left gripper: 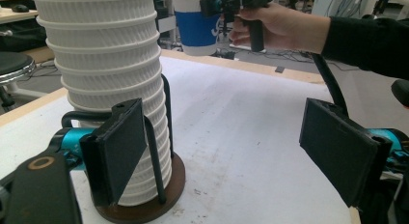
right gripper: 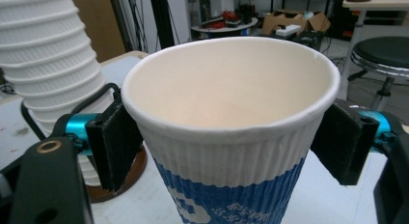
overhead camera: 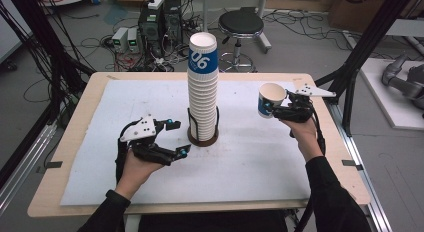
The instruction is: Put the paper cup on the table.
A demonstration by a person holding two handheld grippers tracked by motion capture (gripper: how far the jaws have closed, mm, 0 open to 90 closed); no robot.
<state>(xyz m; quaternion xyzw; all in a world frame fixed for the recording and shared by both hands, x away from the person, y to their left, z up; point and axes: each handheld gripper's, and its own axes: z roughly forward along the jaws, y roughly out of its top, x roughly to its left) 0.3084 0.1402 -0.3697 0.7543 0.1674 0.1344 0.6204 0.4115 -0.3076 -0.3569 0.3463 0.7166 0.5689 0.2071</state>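
Note:
A tall stack of white ribbed paper cups (overhead camera: 203,89) stands in a dark round holder (overhead camera: 202,138) with black wire uprights at the table's middle; the top cup has a blue band. My left gripper (overhead camera: 179,137) is open just left of the holder's base, and in the left gripper view the stack (left gripper: 103,64) rises behind its left pad (left gripper: 120,151) with nothing between the jaws. My right gripper (overhead camera: 274,108) is shut on a single blue-banded paper cup (overhead camera: 270,99), held upright in the air right of the stack. Both pads press the cup (right gripper: 231,137) just under its rim.
A white mat (overhead camera: 250,157) covers the wooden table. Behind the table on the floor are a black stool (overhead camera: 241,24), computer boxes (overhead camera: 160,22) and cables. A black frame post (overhead camera: 360,57) slants up at the right edge.

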